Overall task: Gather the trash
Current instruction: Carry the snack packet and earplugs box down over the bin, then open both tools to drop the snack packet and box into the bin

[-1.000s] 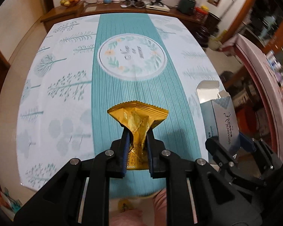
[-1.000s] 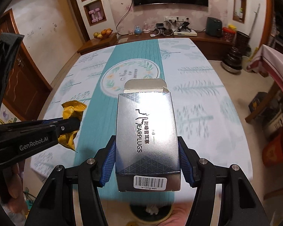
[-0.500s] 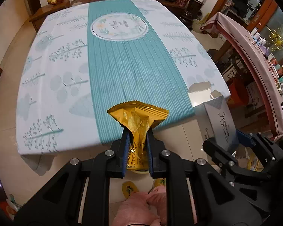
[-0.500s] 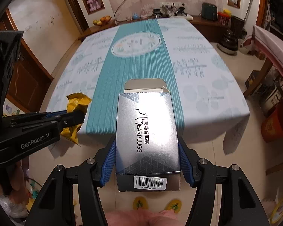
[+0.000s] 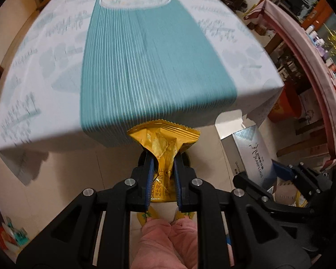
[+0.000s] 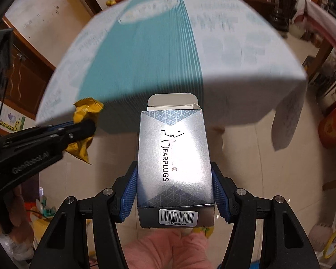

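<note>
My left gripper (image 5: 163,157) is shut on a crumpled gold snack wrapper (image 5: 163,140), held in the air just past the table's near edge, above the tiled floor. My right gripper (image 6: 174,174) is shut on a silver earplugs box (image 6: 174,154) whose top flap stands open. The box (image 5: 248,154) also shows at the right of the left wrist view, and the wrapper (image 6: 84,121) with the left gripper (image 6: 87,127) at the left of the right wrist view. Both items hang side by side, off the table.
The table (image 5: 56,71) with a white and teal cloth fills the view ahead, blurred. Beige floor tiles (image 6: 268,148) lie below. A red bin (image 6: 333,130) stands at the right. A pink-clothed side table (image 5: 302,44) runs along the right. The person's pink sleeves show at the bottom.
Both grippers have drawn back from the table with their items still held; the table edge now lies ahead of them and floor shows beneath. The view is blurred with motion.
</note>
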`<control>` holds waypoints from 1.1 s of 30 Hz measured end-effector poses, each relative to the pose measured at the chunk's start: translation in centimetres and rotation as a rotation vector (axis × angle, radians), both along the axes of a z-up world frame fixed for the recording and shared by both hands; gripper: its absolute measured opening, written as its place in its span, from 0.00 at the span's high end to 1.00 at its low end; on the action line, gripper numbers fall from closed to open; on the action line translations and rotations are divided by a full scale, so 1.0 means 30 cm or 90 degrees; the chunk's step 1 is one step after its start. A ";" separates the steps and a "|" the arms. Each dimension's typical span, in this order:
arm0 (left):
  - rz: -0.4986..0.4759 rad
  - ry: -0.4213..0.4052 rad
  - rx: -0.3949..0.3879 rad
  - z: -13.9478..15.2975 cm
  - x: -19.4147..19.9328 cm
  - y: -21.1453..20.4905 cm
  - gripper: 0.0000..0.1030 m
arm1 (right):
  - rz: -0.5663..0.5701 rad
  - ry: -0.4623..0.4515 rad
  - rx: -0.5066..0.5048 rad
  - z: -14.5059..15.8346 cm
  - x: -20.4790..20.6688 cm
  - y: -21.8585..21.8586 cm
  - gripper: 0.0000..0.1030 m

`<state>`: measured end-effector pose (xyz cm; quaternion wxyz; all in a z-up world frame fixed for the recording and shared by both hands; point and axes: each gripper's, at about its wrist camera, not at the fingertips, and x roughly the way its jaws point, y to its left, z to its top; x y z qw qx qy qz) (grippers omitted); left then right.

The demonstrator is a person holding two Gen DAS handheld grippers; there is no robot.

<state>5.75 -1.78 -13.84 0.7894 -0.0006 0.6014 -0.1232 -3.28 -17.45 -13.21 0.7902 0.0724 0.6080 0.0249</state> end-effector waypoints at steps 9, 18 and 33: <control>0.054 0.056 0.005 -0.343 -0.024 -0.005 0.87 | 0.006 0.073 0.011 -0.336 -0.014 -0.050 0.41; 0.047 0.071 0.006 -0.682 -0.008 -0.034 0.87 | -0.030 0.102 0.029 -0.696 0.003 -0.098 0.41; 0.015 0.074 0.001 -1.007 0.007 -0.027 0.62 | -0.070 0.094 0.066 -1.066 0.035 -0.055 0.29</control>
